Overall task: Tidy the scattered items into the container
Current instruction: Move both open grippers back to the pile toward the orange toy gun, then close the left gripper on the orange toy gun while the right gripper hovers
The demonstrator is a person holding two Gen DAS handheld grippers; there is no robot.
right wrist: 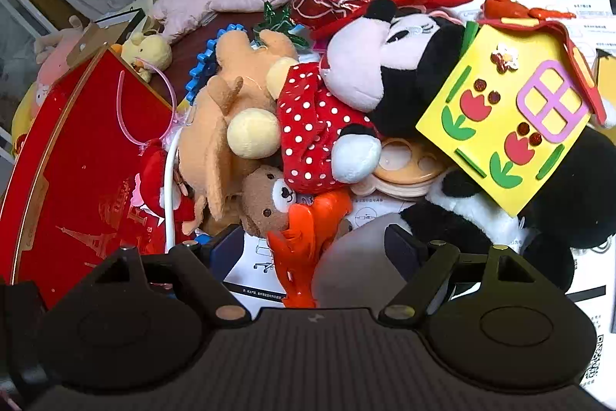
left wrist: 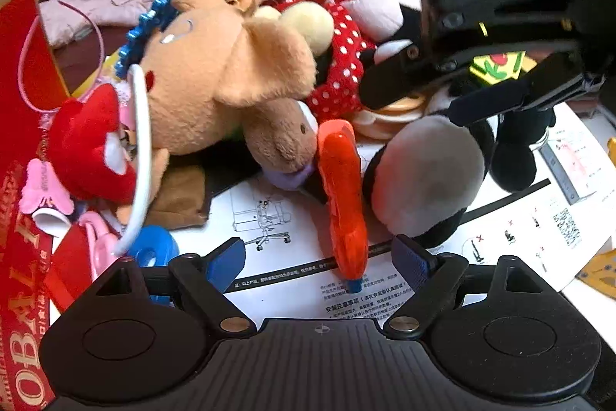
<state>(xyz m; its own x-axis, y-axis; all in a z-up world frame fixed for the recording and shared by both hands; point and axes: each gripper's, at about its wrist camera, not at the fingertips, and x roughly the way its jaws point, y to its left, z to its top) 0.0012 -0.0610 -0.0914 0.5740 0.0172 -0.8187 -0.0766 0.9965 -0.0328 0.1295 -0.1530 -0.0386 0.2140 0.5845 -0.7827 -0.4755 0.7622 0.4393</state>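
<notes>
Between the parted fingers of the left gripper [left wrist: 318,259] lies the orange plastic toy [left wrist: 342,195], flat on the printed instruction sheet [left wrist: 269,218] — nothing clamped. Right gripper [right wrist: 313,249] hangs low over the same toy, jaws spread and ungripped, a grey plush [right wrist: 354,264] partly between them. Beyond: small brown bear [right wrist: 269,201], tan plush [left wrist: 215,64], polka-dot mouse doll [right wrist: 346,95]. Red container [right wrist: 81,156] stands leftward — a yellow foam house [right wrist: 512,114] sits rightward.
</notes>
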